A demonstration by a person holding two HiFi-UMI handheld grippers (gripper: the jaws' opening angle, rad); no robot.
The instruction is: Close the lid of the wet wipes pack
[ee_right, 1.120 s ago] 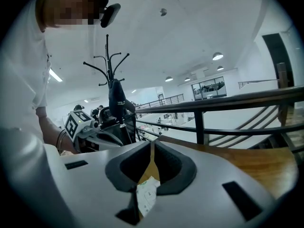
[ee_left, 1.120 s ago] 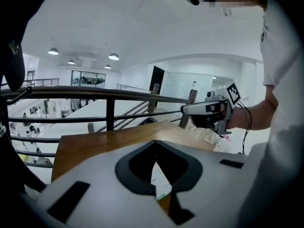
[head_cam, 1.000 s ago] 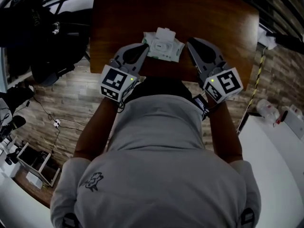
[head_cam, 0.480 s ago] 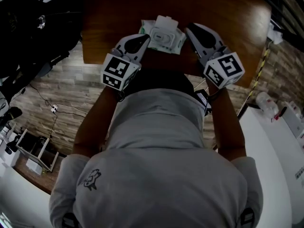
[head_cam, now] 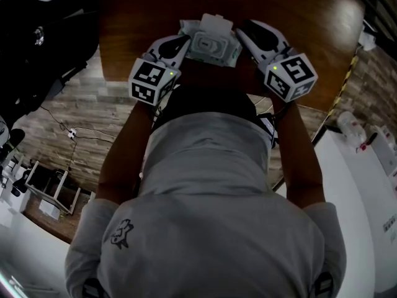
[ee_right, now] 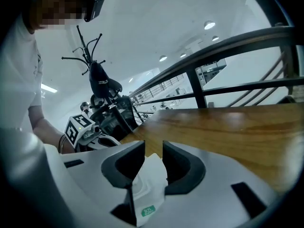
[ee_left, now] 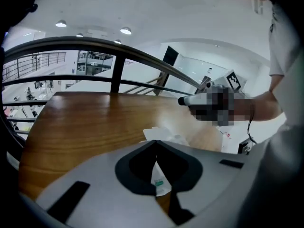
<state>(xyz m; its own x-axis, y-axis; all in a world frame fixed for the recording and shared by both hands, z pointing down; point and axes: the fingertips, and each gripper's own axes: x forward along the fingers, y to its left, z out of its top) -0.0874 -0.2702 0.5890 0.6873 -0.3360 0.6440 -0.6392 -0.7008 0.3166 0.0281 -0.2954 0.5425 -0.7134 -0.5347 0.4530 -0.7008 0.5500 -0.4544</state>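
Note:
The white wet wipes pack (head_cam: pixel 209 45) lies on the brown wooden table (head_cam: pixel 298 17) with its lid (head_cam: pixel 211 23) flipped up at the far side. My left gripper (head_cam: pixel 181 42) rests at the pack's left edge. In the left gripper view its jaws (ee_left: pixel 156 142) meet at the tips, and the pack (ee_left: pixel 159 183) shows through the hollow behind them. My right gripper (head_cam: pixel 240 28) is at the pack's right edge. Its jaws (ee_right: pixel 153 148) are opening, a gap stands between them, and the pack's corner (ee_right: pixel 148 184) fills the lower part of that gap.
The person's body hides the table's near edge. Dark bags and a rack (head_cam: pixel 37 36) stand at the left over a wood-plank floor. A white counter (head_cam: pixel 366 185) is at the right. A metal railing (ee_left: pixel 118 56) runs behind the table.
Both grippers have come down and in toward the pack, from just beside it to right against its left and right edges.

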